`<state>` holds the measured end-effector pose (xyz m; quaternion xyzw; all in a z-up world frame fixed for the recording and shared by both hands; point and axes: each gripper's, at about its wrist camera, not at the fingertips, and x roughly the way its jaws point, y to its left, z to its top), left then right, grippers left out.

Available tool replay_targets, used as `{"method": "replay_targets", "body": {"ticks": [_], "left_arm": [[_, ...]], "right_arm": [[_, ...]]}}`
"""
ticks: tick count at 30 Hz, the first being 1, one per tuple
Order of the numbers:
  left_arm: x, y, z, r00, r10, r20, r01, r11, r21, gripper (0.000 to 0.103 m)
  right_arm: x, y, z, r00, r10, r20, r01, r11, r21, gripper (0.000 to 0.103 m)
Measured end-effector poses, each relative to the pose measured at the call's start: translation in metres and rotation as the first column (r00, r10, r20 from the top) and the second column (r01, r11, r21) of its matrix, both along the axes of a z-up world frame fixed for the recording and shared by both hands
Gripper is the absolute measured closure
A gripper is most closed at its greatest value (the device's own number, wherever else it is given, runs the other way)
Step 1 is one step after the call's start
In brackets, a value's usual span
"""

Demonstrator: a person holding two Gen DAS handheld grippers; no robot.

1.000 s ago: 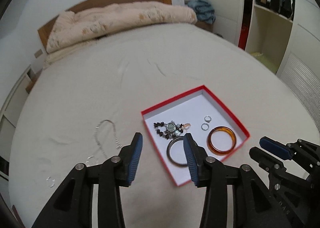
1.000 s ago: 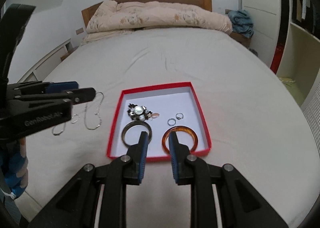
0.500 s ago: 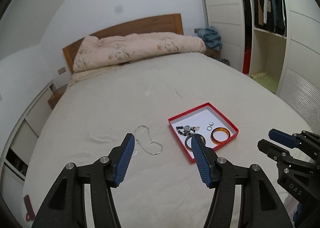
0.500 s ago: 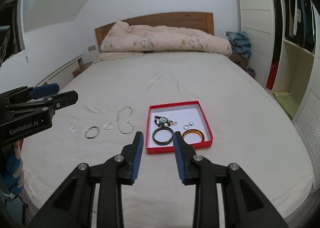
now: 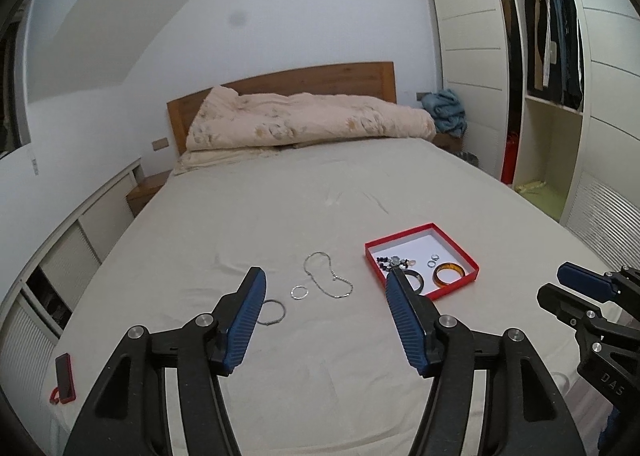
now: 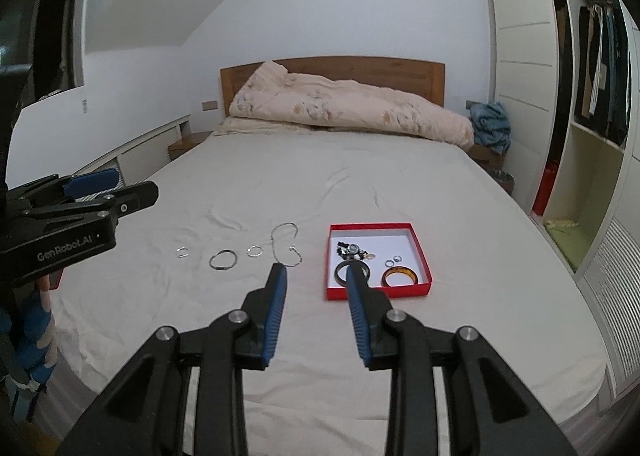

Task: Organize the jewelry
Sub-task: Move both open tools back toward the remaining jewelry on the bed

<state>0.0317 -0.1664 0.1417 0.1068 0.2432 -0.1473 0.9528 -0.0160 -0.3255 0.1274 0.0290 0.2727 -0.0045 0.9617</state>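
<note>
Jewelry is split between two places on the bed (image 6: 360, 192): a red box (image 6: 423, 256) on the right holds a dark bangle (image 6: 343, 270), an amber bangle (image 6: 400, 276), a beaded piece (image 6: 352, 250) and two small rings (image 6: 393, 261), while four pieces lie loose on the sheet to its left. Those are a silver chain (image 6: 286, 242) nearest the box, then a small ring (image 6: 254, 251), a larger thin hoop (image 6: 223, 259) and another small ring (image 6: 182, 253) farthest left. The left gripper (image 5: 324, 296) has its blue fingers spread fairly wide, having just been opening, with nothing between them; the right gripper (image 6: 316, 288) stands at a narrower gap, also empty. Both hang well above and on the near side of the jewelry, so this reads as a pause between placements, with part of the sorting done and four pieces left. The next move probably calls for one gripper to descend to a loose piece, likely the chain or a ring. These pieces are thin and lie flat on soft fabric, so the fingers would need to straddle one closely and pinch low without gathering the sheet.
</note>
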Motion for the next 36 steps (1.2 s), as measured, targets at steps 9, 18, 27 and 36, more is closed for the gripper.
{"method": "replay_targets", "body": {"ticks": [9,18,27,36], "left_arm": [[-0.02,0.025,0.001,0.998,0.047,0.028,-0.047,0.999,-0.025,0.041],[-0.023,0.034,-0.004,0.997,0.071,0.026,-0.07,0.997,-0.04,0.041],[-0.01,0.054,-0.025,0.994,0.108,-0.025,-0.109,0.993,-0.054,0.041],[0.028,0.085,-0.06,0.977,0.187,-0.099,-0.192,0.98,-0.042,0.035]], "right_arm": [[-0.023,0.024,0.007,0.999,0.036,0.02,-0.036,0.999,-0.029,0.074],[-0.025,0.036,0.004,0.998,0.059,0.014,-0.058,0.998,-0.04,0.073],[-0.011,0.041,-0.008,0.996,0.082,-0.021,-0.083,0.996,-0.035,0.073],[0.023,0.046,-0.029,0.992,0.101,-0.07,-0.102,0.995,-0.021,0.073]]}}
